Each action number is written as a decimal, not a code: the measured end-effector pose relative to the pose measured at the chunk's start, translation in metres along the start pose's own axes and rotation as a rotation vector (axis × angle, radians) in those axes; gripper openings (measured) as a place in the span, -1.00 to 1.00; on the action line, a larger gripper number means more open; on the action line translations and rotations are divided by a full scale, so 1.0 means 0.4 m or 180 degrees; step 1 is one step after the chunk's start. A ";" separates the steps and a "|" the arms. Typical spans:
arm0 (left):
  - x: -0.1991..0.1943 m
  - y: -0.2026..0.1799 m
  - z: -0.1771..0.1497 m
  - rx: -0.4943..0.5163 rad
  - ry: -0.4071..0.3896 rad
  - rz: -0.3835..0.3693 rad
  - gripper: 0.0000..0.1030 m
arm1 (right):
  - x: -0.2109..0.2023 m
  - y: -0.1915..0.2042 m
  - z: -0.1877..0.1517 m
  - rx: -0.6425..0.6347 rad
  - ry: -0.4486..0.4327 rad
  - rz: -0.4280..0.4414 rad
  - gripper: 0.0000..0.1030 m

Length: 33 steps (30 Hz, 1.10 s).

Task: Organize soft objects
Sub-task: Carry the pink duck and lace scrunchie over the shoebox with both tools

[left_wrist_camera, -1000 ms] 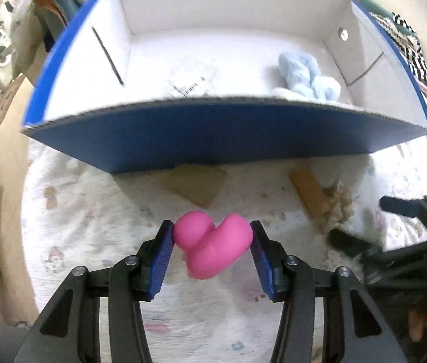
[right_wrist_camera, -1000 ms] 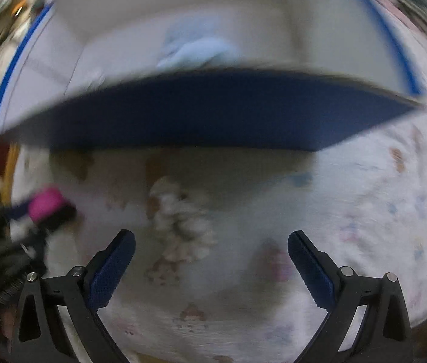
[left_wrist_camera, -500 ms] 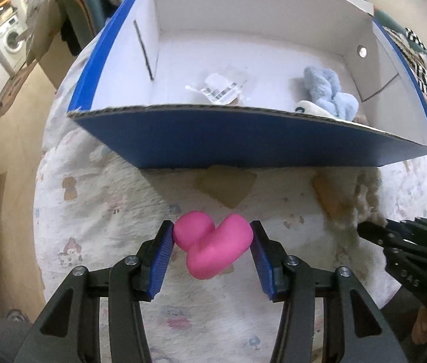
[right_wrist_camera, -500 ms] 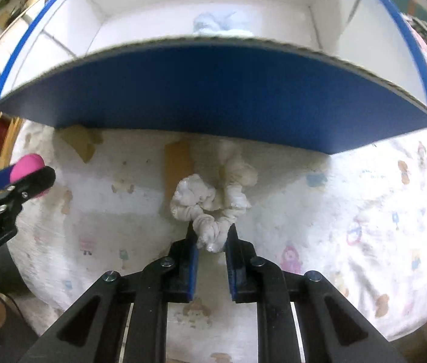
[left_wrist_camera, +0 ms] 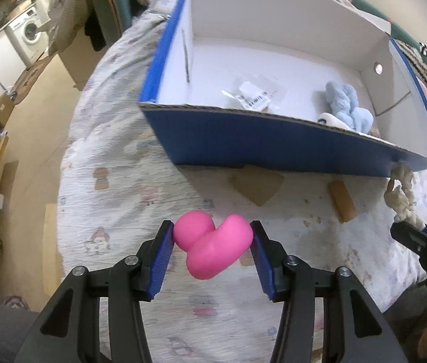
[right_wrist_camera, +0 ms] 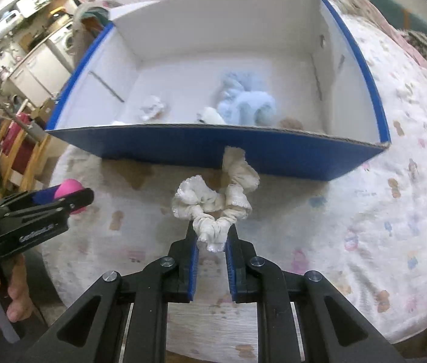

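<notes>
The right gripper [right_wrist_camera: 212, 242], open a second ago, now pinches a cream scrunchie [right_wrist_camera: 215, 204] lifted at centre. The left gripper [left_wrist_camera: 212, 243] still clamps a pink squishy toy [left_wrist_camera: 212, 245]. Both look ready to drop into the blue box [right_wrist_camera: 213, 148] at twelve o'clock, beyond the patterned tablecloth [right_wrist_camera: 365, 211]. A washing machine [left_wrist_camera: 30, 30] stands at ten o'clock.

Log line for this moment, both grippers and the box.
left gripper shut on pink toy | right gripper shut on cream scrunchie | blue box holds light-blue plush | both loads outside box
</notes>
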<state>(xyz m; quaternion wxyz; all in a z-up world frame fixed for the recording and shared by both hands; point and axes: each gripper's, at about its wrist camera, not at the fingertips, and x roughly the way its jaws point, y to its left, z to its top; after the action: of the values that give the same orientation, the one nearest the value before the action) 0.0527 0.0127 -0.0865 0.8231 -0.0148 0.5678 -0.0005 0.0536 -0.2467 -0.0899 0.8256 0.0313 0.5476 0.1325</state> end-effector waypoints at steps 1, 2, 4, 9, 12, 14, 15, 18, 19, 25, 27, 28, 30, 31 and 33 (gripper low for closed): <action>0.001 0.001 0.000 -0.0011 -0.0013 0.0009 -0.10 | -0.007 0.009 0.006 -0.0038 -0.0024 0.0026 -0.66; 0.002 -0.001 0.000 -0.0021 -0.0032 0.0023 -0.10 | -0.009 0.020 0.009 -0.0071 -0.0046 0.0056 -0.66; 0.004 0.002 0.003 -0.0035 -0.0078 0.0070 -0.10 | -0.014 0.053 0.016 -0.0149 -0.0099 0.0145 -0.66; 0.004 0.010 -0.001 -0.0084 -0.0114 0.0167 -0.10 | -0.009 0.140 0.022 -0.0378 -0.0223 0.0324 -0.66; 0.002 0.011 -0.003 -0.0101 -0.0144 0.0221 -0.10 | -0.022 0.171 0.018 -0.0532 -0.0300 0.0384 -0.66; -0.005 0.011 -0.005 -0.0113 -0.0175 0.0251 -0.10 | -0.029 0.180 0.017 -0.0569 -0.0335 0.0395 -0.66; -0.008 0.011 -0.006 -0.0118 -0.0197 0.0264 -0.10 | -0.032 0.180 0.017 -0.0565 -0.0349 0.0406 -0.66; -0.022 0.007 -0.009 -0.0130 -0.0274 0.0295 -0.10 | -0.041 0.176 0.020 -0.0521 -0.0398 0.0420 -0.66; -0.029 0.006 -0.009 -0.0134 -0.0312 0.0311 -0.10 | -0.043 0.174 0.022 -0.0505 -0.0415 0.0427 -0.66; -0.089 -0.006 -0.009 -0.0150 -0.0659 0.0385 -0.10 | -0.070 0.158 0.036 -0.0394 -0.0588 0.0429 -0.66; -0.117 -0.013 -0.006 -0.0136 -0.0823 0.0395 -0.10 | -0.073 0.149 0.045 -0.0345 -0.0654 0.0430 -0.66; -0.128 -0.016 -0.004 -0.0130 -0.0885 0.0399 -0.10 | -0.079 0.143 0.048 -0.0314 -0.0696 0.0422 -0.66; -0.156 -0.024 0.001 -0.0105 -0.1041 0.0400 -0.10 | -0.086 0.134 0.058 -0.0263 -0.0765 0.0418 -0.66; -0.168 -0.028 0.003 -0.0097 -0.1107 0.0394 -0.10 | -0.092 0.127 0.062 -0.0227 -0.0809 0.0425 -0.66; -0.186 -0.035 0.007 -0.0074 -0.1207 0.0389 -0.10 | -0.102 0.116 0.071 -0.0171 -0.0884 0.0423 -0.66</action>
<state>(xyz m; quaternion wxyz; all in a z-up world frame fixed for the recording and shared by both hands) 0.0291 0.0002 -0.0156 0.9135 0.0104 0.4024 0.0587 0.0558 -0.2096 -0.0328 0.8833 0.0634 0.4212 0.1958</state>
